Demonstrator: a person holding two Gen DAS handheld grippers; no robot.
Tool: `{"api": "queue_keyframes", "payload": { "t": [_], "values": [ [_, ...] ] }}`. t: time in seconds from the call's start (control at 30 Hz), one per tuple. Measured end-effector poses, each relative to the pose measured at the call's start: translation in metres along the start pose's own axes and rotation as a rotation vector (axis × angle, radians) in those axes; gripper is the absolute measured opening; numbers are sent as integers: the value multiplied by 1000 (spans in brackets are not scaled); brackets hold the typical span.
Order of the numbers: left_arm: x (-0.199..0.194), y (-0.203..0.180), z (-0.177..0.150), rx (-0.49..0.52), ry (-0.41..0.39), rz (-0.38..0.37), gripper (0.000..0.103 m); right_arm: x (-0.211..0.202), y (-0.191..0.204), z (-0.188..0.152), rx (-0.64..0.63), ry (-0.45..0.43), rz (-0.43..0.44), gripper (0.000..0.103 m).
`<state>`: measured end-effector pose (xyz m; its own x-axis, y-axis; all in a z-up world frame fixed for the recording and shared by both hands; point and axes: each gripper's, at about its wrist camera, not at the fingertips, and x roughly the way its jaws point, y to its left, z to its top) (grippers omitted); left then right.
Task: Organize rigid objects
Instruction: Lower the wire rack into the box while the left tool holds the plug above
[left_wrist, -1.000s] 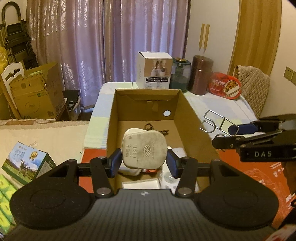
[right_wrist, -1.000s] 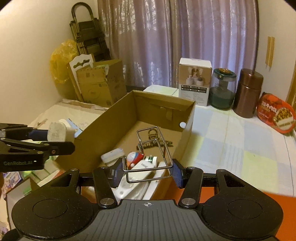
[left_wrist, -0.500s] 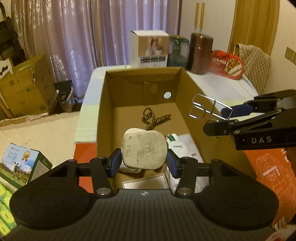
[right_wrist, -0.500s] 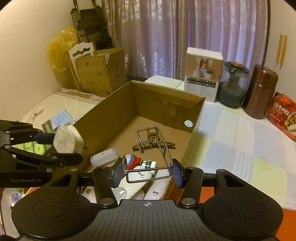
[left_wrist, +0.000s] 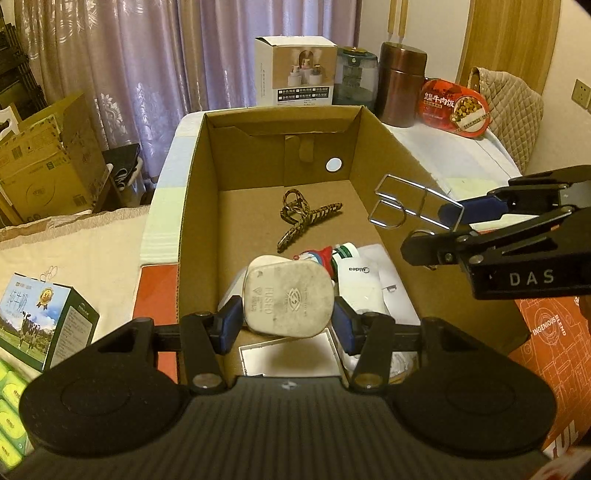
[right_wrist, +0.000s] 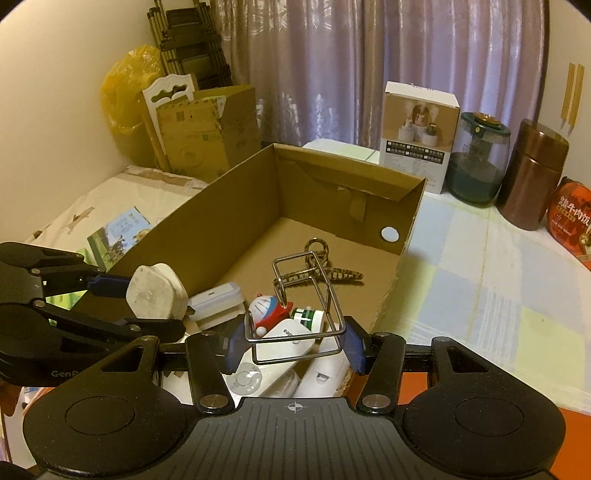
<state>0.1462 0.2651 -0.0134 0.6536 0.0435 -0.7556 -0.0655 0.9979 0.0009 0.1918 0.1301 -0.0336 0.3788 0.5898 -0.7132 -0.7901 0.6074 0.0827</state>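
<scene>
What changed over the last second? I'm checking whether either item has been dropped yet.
Both grippers came down over the cardboard box. Left gripper keeps its grip on the white plug, right gripper on the wire rack. Box contents unchanged.

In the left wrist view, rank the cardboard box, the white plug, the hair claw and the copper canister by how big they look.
1. cardboard box
2. white plug, though it sits nearest the camera, which enlarges it
3. copper canister and hair claw: too alike to rank
</scene>
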Motion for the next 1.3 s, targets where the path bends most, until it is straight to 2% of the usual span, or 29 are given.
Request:
{"api": "queue_keyframes", "payload": {
  "t": [0.47, 0.8, 1.3],
  "values": [
    [6, -2, -3, -2, 30, 0, 47, 1, 1, -4, 9, 5, 5, 50],
    [-6, 4, -1, -8, -8, 20, 47, 1, 3, -6, 13, 5, 6, 50],
    [-13, 4, -4, -3, -12, 18, 47, 2, 9, -9, 12, 5, 18, 50]
  ]
}}
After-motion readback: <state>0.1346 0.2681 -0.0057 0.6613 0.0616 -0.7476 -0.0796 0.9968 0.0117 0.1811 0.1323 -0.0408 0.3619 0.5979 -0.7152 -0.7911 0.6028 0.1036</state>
